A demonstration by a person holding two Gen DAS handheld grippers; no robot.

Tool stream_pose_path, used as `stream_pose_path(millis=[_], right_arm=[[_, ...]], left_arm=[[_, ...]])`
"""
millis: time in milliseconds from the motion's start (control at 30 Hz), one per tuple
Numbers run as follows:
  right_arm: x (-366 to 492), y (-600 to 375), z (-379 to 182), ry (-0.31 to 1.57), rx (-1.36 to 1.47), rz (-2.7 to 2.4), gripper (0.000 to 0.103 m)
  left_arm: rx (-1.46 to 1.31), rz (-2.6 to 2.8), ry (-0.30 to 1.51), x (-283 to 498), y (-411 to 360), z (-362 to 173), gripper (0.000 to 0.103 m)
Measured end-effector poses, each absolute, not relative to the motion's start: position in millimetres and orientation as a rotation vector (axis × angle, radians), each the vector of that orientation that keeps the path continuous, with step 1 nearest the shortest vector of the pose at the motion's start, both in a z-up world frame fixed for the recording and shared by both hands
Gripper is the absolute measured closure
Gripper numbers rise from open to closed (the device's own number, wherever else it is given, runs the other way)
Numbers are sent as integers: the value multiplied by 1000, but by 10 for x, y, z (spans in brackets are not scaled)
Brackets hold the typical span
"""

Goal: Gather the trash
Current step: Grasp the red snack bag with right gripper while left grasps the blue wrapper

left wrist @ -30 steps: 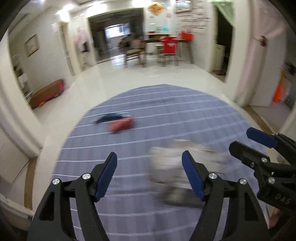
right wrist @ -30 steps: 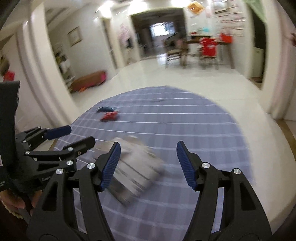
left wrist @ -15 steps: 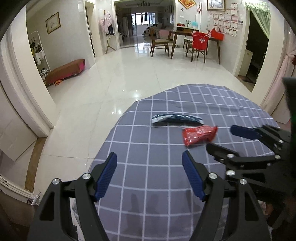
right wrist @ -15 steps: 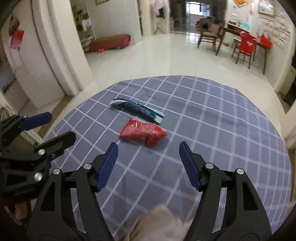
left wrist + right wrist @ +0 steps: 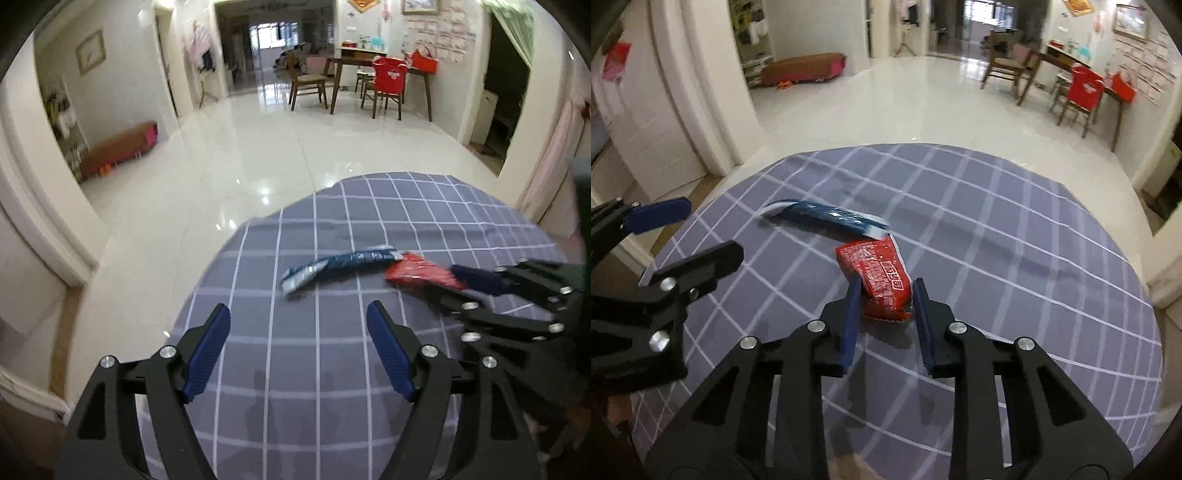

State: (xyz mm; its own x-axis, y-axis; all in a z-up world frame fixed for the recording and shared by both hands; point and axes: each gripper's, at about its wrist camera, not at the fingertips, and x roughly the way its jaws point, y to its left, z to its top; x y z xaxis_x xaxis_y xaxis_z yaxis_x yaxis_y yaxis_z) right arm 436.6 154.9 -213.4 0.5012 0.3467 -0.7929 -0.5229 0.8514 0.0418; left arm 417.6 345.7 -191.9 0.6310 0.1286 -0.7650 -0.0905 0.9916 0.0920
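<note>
A red snack wrapper [image 5: 877, 275] lies on the round table with the grey checked cloth [image 5: 997, 258]. My right gripper [image 5: 885, 295] is closed around the wrapper's near end, its blue pads against both sides. A blue wrapper [image 5: 827, 216] lies just beyond, touching the red one. In the left wrist view my left gripper [image 5: 299, 328] is open and empty above the cloth [image 5: 295, 369], short of the blue wrapper [image 5: 336, 264]. The red wrapper [image 5: 421, 273] and the right gripper [image 5: 469, 284] show at the right. The left gripper [image 5: 665, 236] shows at the left of the right wrist view.
The table's left edge [image 5: 207, 280] drops to a glossy white floor. A low brown bench [image 5: 118, 146] stands by the left wall. A dining table with chairs [image 5: 373, 81] stands far back. A doorway [image 5: 506, 81] opens at the right.
My right gripper has moved forward onto the red wrapper and closed on it. My left gripper has come closer to the blue wrapper and stays open.
</note>
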Motion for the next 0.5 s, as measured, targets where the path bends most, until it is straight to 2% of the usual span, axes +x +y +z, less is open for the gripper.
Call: stream_pose_path(millis=[300, 400, 433, 467, 500], right_arm=[[4520, 1215, -2115, 923, -81, 471, 75], [4523, 1228, -2111, 929, -59, 494, 75], [4510, 1226, -2110, 928, -56, 495, 75], [4488, 1194, -2097, 927, -50, 499, 76], [4482, 1185, -2091, 927, -42, 506, 76]], left_arm=[[215, 75, 910, 4576, 3235, -2106, 27], [257, 57, 933, 4681, 3166, -2186, 29], [251, 40, 923, 4686, 3157, -2185, 40], [235, 25, 934, 4712, 3150, -2190, 62], [199, 5, 944, 4721, 3165, -2183, 71]])
